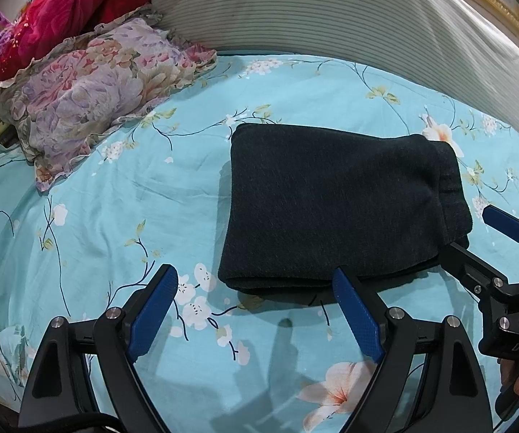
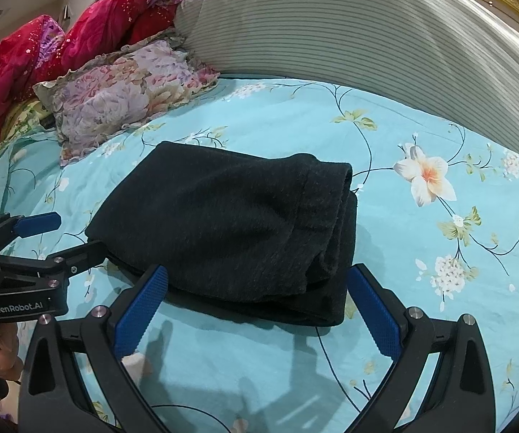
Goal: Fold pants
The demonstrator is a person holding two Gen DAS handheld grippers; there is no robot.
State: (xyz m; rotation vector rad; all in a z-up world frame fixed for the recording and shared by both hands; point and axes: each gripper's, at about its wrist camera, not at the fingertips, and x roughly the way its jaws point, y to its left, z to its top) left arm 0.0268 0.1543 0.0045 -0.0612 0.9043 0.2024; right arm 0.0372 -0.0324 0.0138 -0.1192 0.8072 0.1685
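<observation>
Two claws sit nearest, both with their blue fingers wide apart and holding nothing. Left gripper (image 1: 255, 281) is over the sheet, its right finger at the near edge of the pants (image 1: 335, 205). Right gripper (image 2: 257, 285) sits at the near right corner of the dark pants, which lie folded in a thick bundle on the blue flowery bed sheet (image 2: 422, 252). Farther back on the left is a flowery pillow (image 2: 125, 97), then a red blanket (image 2: 78, 39) and a striped headboard (image 2: 349, 32).
</observation>
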